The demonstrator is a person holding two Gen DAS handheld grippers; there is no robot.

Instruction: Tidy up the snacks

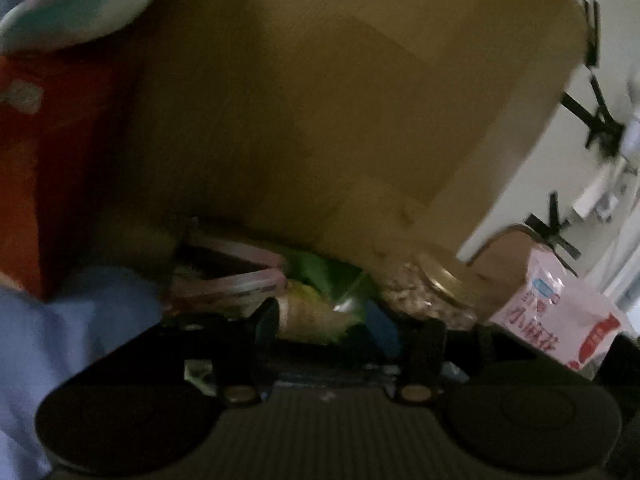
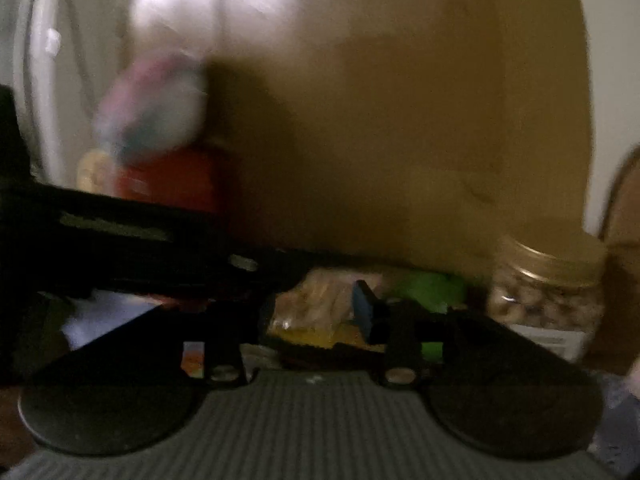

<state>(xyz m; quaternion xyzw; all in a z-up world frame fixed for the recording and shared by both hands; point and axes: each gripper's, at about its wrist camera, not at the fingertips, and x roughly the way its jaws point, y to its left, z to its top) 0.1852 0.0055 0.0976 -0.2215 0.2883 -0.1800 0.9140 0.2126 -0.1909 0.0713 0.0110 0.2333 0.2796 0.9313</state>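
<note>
Dimly, cardboard box (image 1: 320,100) wall, white room wall (image 1: 540,140) beyond, nut jar (image 2: 548,288)

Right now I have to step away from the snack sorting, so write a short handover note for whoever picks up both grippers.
Left gripper: jaws apart, nothing pinched; a clear packet with a green end lies just ahead of them.
Right gripper: jaws apart, holding nothing; it points at the same heap, and the other gripper's black body crosses its view.
Snacks: the nut jar with a gold lid stands at the right, the pink bag beyond it, the red box at the left, all before the cardboard box.
Done: cannot tell; both views are blurred.
Left: the heap looks unsorted.
</note>
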